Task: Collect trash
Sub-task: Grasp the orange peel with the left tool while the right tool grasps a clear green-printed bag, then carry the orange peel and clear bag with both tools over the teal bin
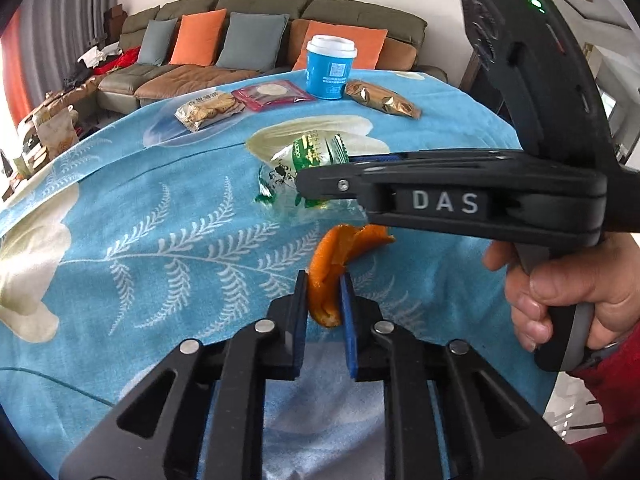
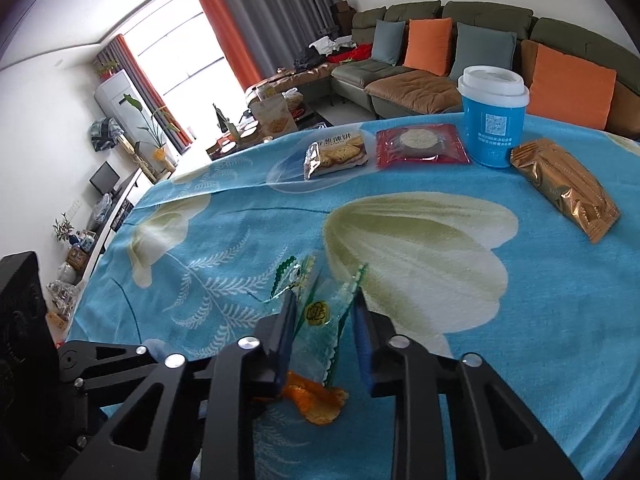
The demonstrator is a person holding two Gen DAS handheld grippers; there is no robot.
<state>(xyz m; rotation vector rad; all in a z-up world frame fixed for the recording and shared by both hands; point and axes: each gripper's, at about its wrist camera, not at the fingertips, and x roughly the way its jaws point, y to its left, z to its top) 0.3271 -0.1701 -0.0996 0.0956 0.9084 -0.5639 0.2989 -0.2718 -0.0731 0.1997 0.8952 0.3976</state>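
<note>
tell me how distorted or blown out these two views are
Left wrist view: strong fisheye bend, the tablecloth bulges into a dome, dark corners, sharp focus on the orange peel. Right wrist view: same curvature, the window is blown out white, while the clear wrapper stays readable.

I am looking at my black left gripper (image 1: 324,292) with its blue pads, pinching bright orange peel (image 1: 332,268). My black right gripper (image 2: 325,312) is pinching a clear wrapper (image 2: 320,316) printed green. The tablecloth (image 1: 160,216) is showing sky blue with cream petals and white fern fronds.
</note>
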